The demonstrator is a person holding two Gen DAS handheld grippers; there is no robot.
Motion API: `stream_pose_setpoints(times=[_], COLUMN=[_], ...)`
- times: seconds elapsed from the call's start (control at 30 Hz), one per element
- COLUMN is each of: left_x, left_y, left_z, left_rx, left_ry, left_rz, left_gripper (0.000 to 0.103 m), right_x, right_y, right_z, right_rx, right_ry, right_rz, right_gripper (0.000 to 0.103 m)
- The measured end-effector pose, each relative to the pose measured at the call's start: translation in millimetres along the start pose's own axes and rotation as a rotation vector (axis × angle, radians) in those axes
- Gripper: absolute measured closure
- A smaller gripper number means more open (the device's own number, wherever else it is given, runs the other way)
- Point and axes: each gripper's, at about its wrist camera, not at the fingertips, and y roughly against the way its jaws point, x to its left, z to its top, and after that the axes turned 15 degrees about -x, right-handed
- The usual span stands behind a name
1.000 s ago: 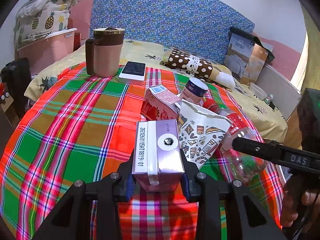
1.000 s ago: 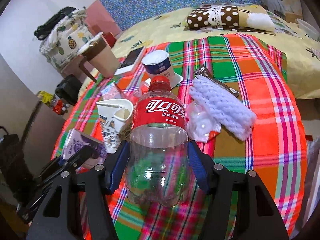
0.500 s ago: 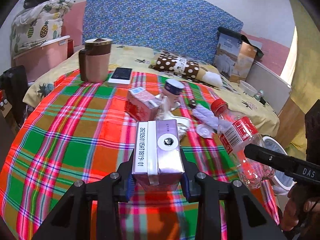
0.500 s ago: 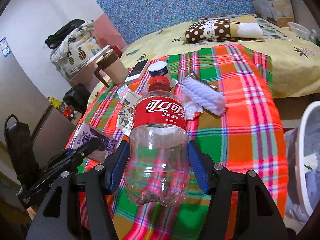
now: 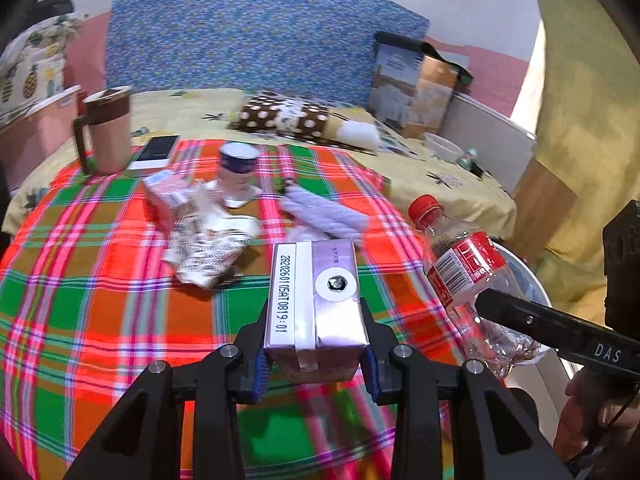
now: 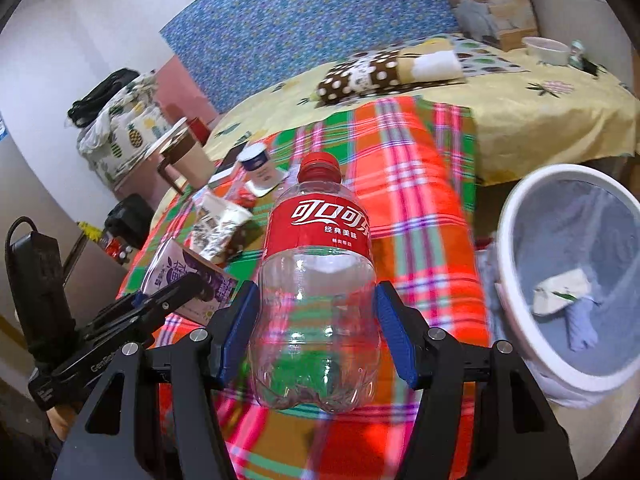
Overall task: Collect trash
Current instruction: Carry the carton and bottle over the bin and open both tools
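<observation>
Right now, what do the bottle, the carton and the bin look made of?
Bottle: clear thin plastic, since the cloth shows through, with a glossy red label. Carton: coated paperboard, probably foil-lined, judging by its silvery sheen and folded seam. Bin: white, smooth rim, likely plastic, with a greyish liner.

The left tool [image 5: 316, 354] and right tool [image 6: 316, 340] are each clamped around a load, held above the surface.

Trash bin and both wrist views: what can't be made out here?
- Trash bin: right wrist view cuts off its base; the scraps inside are too blurred to name. In the left wrist view the bottle and right claw cover most of it.
- Purple carton: only its top shows in the left wrist view; the left claw hides its base.
- Crumpled wrapper: motion-blurred, print unreadable.
</observation>
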Motion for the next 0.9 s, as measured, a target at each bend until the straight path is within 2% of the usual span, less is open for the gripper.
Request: stream_pose_setpoints(times=[0.33,0.9], left_x=[-58,-162], left_y=[-20,-65], left_z=[4,15], left_rx=[0.014,0.021], left_ry=[-0.062,-0.142], left_rz=[-0.125,-0.341], left_gripper=[0.066,0.067], right_x=[-32,-111], right_y=[30,71], right_z=[3,1], right_rx=[-0.068,-0.130], right_ry=[-0.040,-0.146], right_rz=[-0.089,-0.317], right_gripper=[0.042,0.042])
